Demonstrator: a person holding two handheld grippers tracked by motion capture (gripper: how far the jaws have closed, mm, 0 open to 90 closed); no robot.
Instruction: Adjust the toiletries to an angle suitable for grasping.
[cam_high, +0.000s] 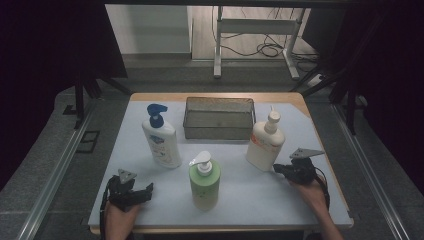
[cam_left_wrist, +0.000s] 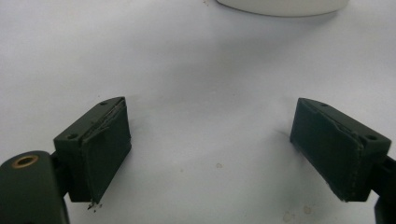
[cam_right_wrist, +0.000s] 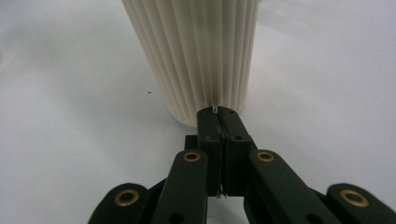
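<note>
Cream ribbed bottle, green bottle, white blue-capped bottle, grey basket.

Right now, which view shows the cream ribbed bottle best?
The high view: the cream ribbed bottle stands whole, pump included. The right gripper view gives its ribbed base close up, just beyond the shut right claw.

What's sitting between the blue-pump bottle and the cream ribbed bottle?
The wire basket, set slightly farther back, and bare white mat nearer, seen in the high view.
</note>
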